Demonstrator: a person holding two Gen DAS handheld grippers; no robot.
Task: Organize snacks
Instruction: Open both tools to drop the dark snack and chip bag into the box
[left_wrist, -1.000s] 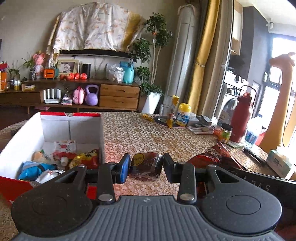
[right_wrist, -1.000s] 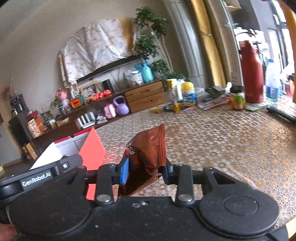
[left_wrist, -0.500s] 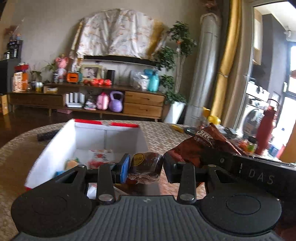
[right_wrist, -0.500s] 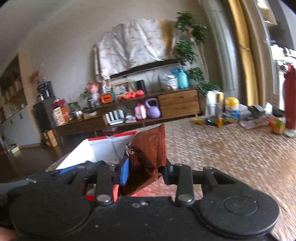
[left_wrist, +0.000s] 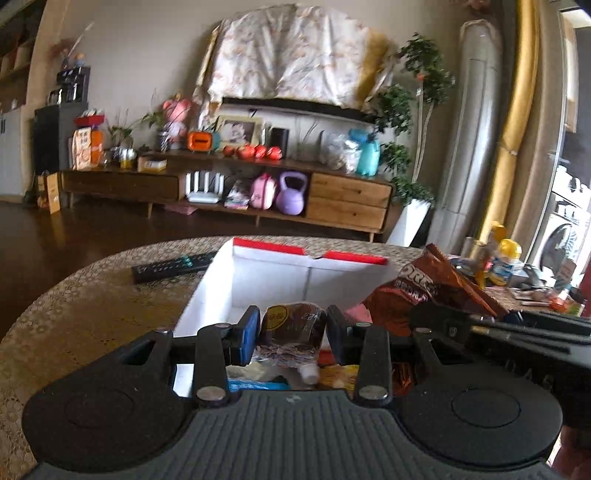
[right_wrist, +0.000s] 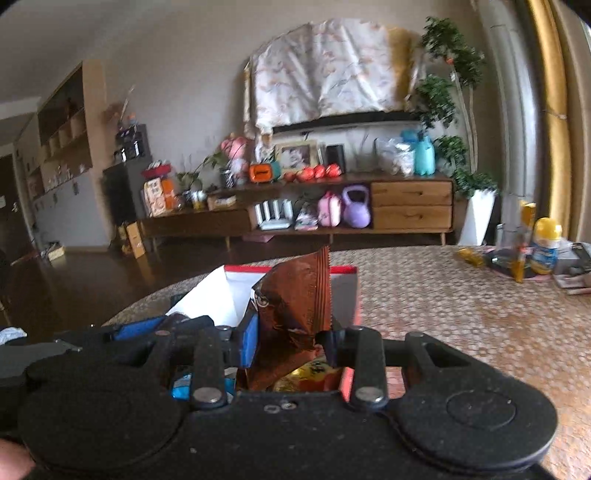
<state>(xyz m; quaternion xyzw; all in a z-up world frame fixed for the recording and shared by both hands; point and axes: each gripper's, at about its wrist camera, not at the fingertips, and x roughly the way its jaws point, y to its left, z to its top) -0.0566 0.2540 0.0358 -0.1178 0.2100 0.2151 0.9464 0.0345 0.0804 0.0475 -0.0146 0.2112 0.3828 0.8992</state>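
Two grippers are over the white box with the red rim (left_wrist: 310, 254), and each one holds a snack. The left gripper (left_wrist: 293, 328) is closed on a small dark packet with a yellow label (left_wrist: 295, 325), just above the near part of the box. The right gripper (right_wrist: 291, 338) is clamped on a brown foil bag (right_wrist: 295, 299), which stands upright over the box, toward its right wall; in the left wrist view this bag (left_wrist: 428, 284) is at the right of the box. Inside the box, under both grippers, lie more snacks (left_wrist: 332, 373). Left of the box, a black remote (left_wrist: 170, 266) lies on the patterned table (left_wrist: 92, 314).
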